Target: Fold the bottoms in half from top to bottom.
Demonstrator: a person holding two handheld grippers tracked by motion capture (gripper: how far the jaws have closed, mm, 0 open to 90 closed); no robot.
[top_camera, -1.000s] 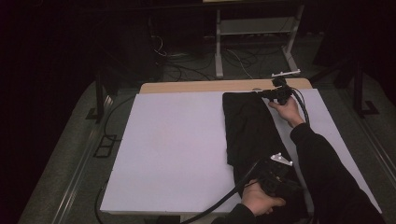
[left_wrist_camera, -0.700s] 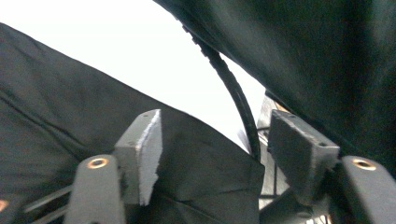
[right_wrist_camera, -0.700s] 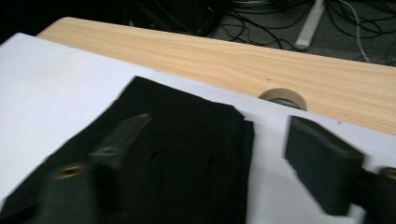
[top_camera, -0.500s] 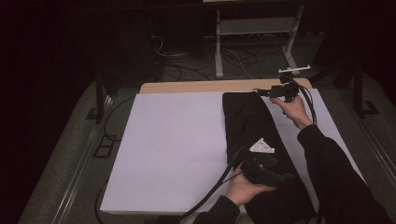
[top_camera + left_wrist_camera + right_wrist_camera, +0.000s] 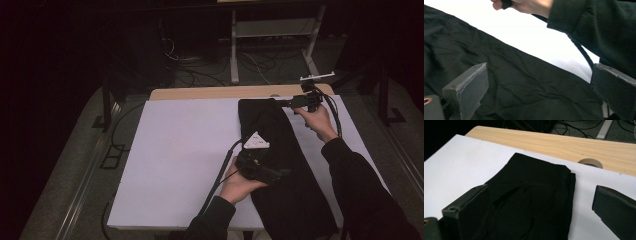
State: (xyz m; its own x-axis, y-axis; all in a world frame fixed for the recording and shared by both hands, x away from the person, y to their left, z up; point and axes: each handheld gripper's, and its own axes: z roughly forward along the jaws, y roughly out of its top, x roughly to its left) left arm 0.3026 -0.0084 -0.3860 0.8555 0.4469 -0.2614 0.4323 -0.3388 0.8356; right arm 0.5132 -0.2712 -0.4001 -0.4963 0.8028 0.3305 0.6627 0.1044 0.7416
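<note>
Your room's pretty dark: grey floor (image 5: 75,170) with cables (image 5: 260,62) tangled behind the wooden table (image 5: 210,93), plus a white metal stand (image 5: 272,30) back there.

Bare white sheet (image 5: 175,155) stretches open on the desk (image 5: 210,93) to the left of the left claw (image 5: 280,174); a black cloth (image 5: 285,165) lies beneath and between its parted jaws. Beyond the right claw (image 5: 292,103), a round hole (image 5: 590,163) interrupts the wood.

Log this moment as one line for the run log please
left gripper: open, over mid black garment | right gripper: open, at garment's far end | garment: lying lengthwise on white sheet
</note>
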